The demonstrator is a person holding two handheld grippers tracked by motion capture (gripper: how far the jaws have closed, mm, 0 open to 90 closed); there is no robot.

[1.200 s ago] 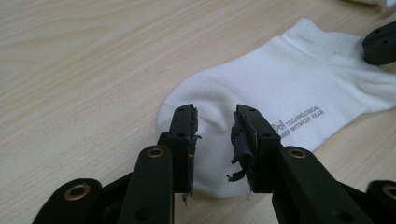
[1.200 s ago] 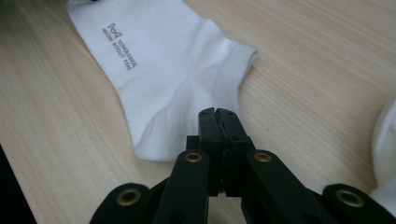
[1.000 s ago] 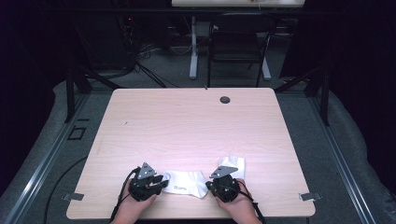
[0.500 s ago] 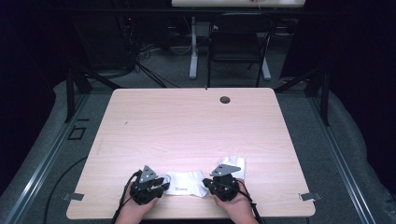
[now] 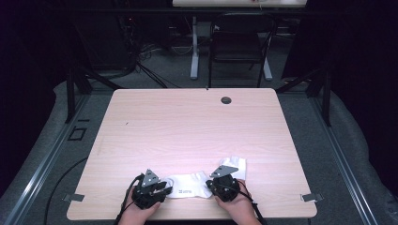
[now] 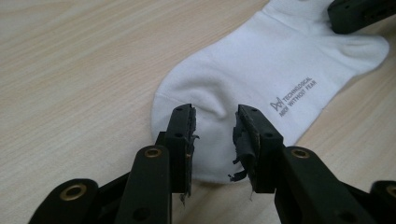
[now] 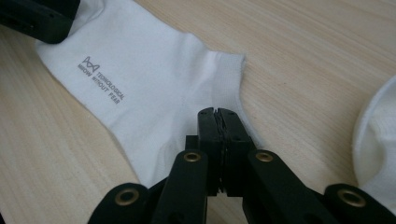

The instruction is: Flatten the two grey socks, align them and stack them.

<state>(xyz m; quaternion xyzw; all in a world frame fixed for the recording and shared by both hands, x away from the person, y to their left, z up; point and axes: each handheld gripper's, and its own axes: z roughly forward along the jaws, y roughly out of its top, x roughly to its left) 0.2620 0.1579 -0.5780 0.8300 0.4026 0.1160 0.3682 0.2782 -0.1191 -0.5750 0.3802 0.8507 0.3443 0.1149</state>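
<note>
A white sock (image 5: 190,185) with small grey lettering lies flat near the table's front edge, between my two grippers. My left gripper (image 5: 164,187) stands open at one end of it; in the left gripper view the jaws straddle the rounded end of the sock (image 6: 243,70) with a gap between them (image 6: 215,126). My right gripper (image 5: 213,185) is at the other end, its jaws pressed together on the sock's edge (image 7: 217,114). The sock (image 7: 140,79) spreads out flat beyond them.
A second white sock (image 5: 234,164) lies just behind my right gripper, also at the right edge of the right gripper view (image 7: 378,140). The wooden table (image 5: 187,126) has a dark cable hole (image 5: 226,100) at the back. A chair (image 5: 239,42) stands beyond it.
Both grippers and the sock between them have shifted slightly toward the table's front edge. The second sock has stayed put.
</note>
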